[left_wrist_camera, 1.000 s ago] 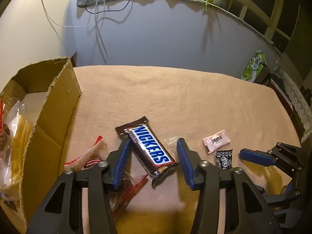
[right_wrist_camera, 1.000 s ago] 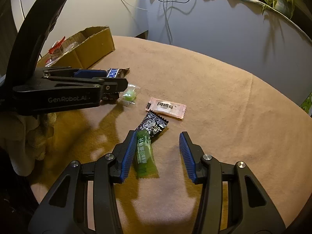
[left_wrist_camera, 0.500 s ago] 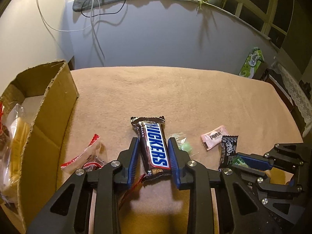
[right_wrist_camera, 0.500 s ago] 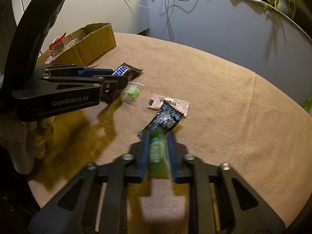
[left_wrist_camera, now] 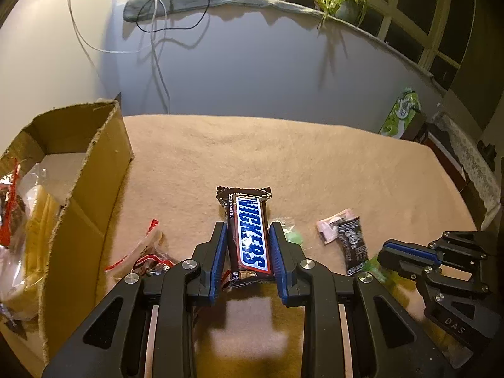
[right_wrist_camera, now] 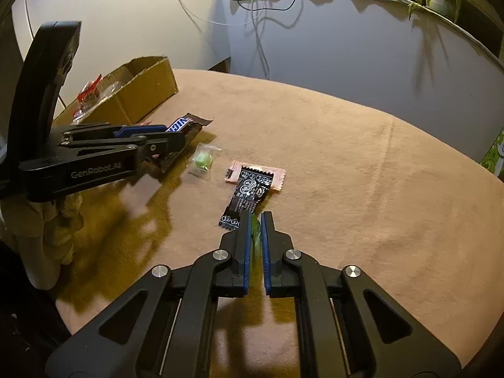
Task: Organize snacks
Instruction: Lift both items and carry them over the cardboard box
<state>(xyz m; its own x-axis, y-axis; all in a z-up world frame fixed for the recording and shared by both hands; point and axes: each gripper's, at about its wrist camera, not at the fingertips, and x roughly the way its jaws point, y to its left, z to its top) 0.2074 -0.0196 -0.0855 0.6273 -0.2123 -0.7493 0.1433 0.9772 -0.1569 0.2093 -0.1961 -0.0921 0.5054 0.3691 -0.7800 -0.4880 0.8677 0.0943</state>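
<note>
- Left tongs [left_wrist_camera: 249, 245]: clenched on the Snickers bar [left_wrist_camera: 249, 236], gripping its near half above the desk [left_wrist_camera: 315, 163].
- Right tongs [right_wrist_camera: 255, 220]: clenched on a green candy wrapper [right_wrist_camera: 255, 230].
- Beyond them: black sachet [right_wrist_camera: 249, 193] overlapping a pink sachet [right_wrist_camera: 278, 178]; green sweet [right_wrist_camera: 203, 159] alongside.
- Far left: cardboard box [left_wrist_camera: 91, 189] containing bagged snacks.

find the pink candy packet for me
In the right wrist view, the pink candy packet lies on the tablecloth, partly under the black sachet.
</note>
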